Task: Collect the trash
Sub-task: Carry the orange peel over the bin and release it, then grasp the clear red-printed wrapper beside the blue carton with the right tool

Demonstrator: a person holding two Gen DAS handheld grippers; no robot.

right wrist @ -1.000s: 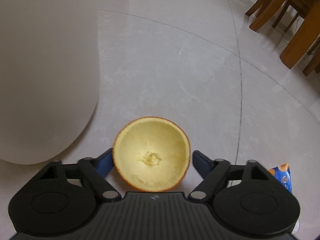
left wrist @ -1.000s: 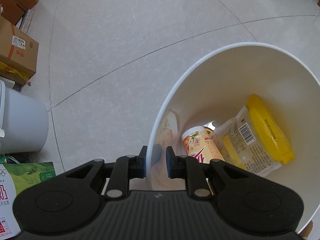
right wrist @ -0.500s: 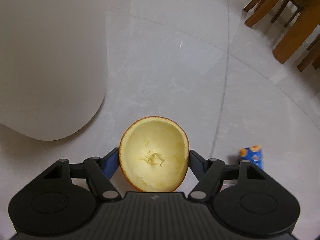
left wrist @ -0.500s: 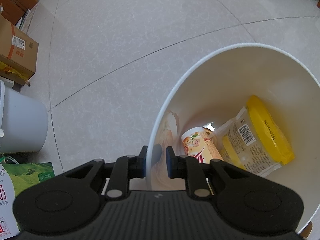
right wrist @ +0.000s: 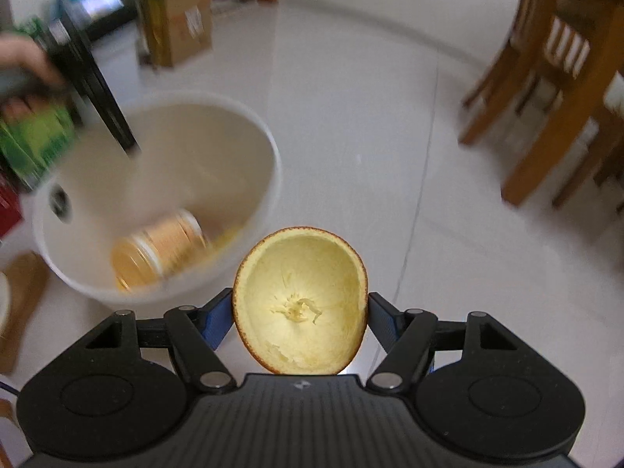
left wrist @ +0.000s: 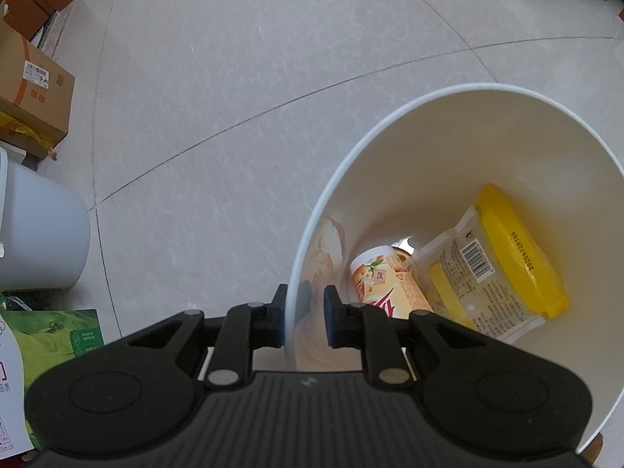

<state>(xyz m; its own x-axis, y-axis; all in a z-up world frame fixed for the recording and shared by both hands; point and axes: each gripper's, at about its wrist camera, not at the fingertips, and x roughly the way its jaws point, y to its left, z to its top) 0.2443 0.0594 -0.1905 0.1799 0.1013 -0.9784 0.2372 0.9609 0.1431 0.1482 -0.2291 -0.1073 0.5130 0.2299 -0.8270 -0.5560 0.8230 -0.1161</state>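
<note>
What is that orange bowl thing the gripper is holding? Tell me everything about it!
It is an empty half orange peel, shaped like a little cup. The rim shows a thin orange skin; the inside is pale yellow and soft-looking, with stringy bits at the middle. The right gripper is shut on it, one finger on each side, and its hollow side faces the camera. It is in the air, beside the white bin, not in it.

A home's dining area is showing itself here: pale glossy floor tiles (left wrist: pixel 241 78) are spreading around a white waste bin (right wrist: pixel 249 148). Wooden dining chairs (right wrist: pixel 546 89) are standing well off to the bin's right. Cardboard boxes (left wrist: pixel 31 89) are sitting beyond the bin near the wall, and a green printed carton (left wrist: pixel 58 339) is lying just beside it.
</note>
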